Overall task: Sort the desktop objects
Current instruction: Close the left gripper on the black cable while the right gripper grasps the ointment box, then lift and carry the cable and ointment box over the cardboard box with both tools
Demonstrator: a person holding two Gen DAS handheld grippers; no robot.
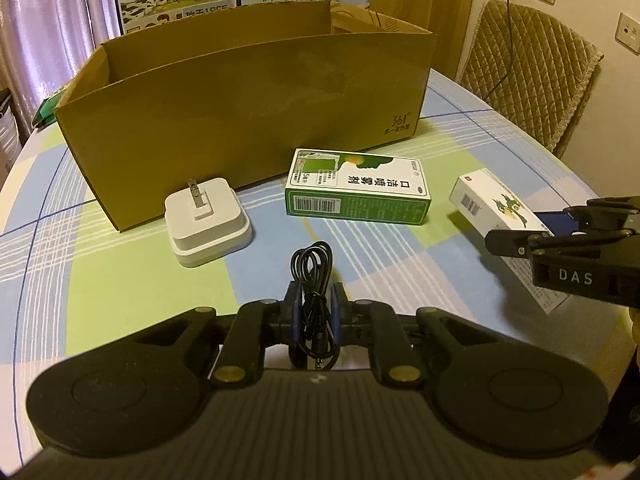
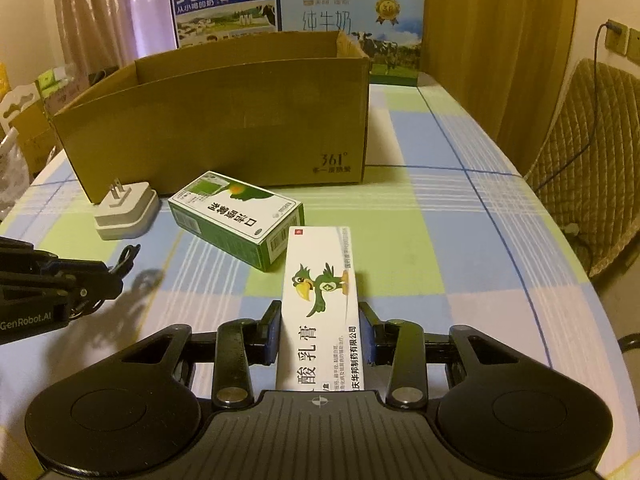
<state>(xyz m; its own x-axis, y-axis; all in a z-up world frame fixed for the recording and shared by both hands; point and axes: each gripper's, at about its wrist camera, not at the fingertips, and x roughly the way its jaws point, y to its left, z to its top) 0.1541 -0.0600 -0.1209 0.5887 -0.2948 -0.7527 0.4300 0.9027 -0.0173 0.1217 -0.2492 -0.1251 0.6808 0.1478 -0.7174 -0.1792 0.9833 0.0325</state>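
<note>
My left gripper (image 1: 315, 300) is shut on a coiled black cable (image 1: 314, 276), held a little above the table. My right gripper (image 2: 322, 326) is shut on a white ointment box (image 2: 320, 292) with a green bird printed on it; the same ointment box (image 1: 494, 206) shows at the right of the left wrist view, in the right gripper (image 1: 520, 236). A green and white spray box (image 1: 356, 188) lies flat in front of the open cardboard box (image 1: 248, 120). A white plug adapter (image 1: 206, 220) rests prongs-up to its left.
The checked tablecloth (image 2: 440, 240) covers a rounded table. Two milk cartons (image 2: 224, 4) stand behind the cardboard box. A quilted chair (image 2: 588, 168) sits off the table's right edge. Clutter lies beyond the left edge.
</note>
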